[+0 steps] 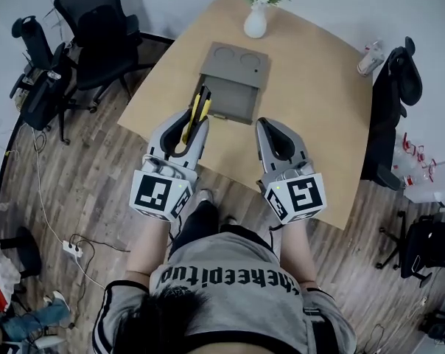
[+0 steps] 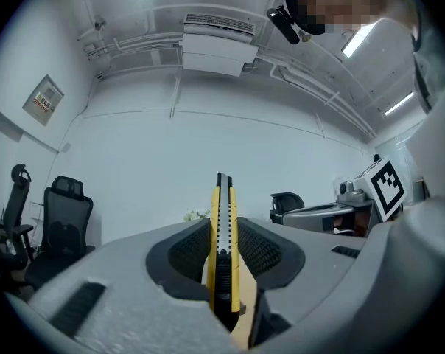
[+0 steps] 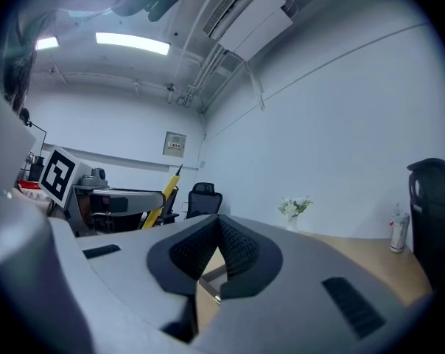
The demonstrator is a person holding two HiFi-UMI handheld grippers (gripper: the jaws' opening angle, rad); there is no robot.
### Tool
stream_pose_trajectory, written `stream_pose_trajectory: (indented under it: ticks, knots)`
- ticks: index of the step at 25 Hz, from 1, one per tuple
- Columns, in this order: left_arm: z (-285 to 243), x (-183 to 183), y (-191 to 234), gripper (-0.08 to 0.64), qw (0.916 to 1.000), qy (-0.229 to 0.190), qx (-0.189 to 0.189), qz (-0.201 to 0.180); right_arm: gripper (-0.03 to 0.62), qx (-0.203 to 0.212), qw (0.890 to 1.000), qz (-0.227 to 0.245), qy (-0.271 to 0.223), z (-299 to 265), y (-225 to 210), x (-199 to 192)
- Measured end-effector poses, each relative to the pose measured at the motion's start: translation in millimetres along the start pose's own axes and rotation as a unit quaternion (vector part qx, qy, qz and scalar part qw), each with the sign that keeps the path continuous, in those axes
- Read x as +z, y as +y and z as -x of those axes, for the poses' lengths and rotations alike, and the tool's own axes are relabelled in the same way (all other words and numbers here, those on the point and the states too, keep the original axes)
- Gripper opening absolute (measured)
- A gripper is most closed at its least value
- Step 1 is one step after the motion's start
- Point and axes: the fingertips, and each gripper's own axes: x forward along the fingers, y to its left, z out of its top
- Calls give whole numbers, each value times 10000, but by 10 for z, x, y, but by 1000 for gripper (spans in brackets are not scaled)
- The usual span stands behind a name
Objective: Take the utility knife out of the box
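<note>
We see the yellow knife (image 1: 198, 105) out of the box (image 1: 241, 98) now. It sits in the left hand-held gripper (image 1: 195, 124), just on our side of the box, near the box's left corner. The jaws are squeezed on the knife from both sides. In the left gripper view the knife stands thin and straight between the dark pads, with its black slider close to us.

The knife's long side runs the same way as the jaws. Its front end sticks out past the jaw tips and points back at the box (a bit like a finger pointing home). Its back end lies deep inside the hand-held gripper, toward our body.

The right hand-held gripper (image 1: 270, 127) is also on our side of the box, near the box's right corner. Its jaws are closed together and hold nothing. In the right gripper view we see only a bit of the tabletop (image 1: 311, 109) under the closed tips.

The box stays open and looks empty from the head view, though we cannot see into all of it. The left hand has the knife, so we think the taking-out part is nearly done. If the knife goes down next, we think the free tabletop to the left or right of the box is the easy place. The knife would need to tip down flat first, since it points about level now.
</note>
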Motion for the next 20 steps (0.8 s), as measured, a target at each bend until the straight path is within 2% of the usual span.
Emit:
stream_pose_trajectory:
  ticks: [20]
  knots:
    - [603, 154, -346, 126, 9978, -193, 623, -91, 6, 302, 9994, 9, -171, 568, 219, 69]
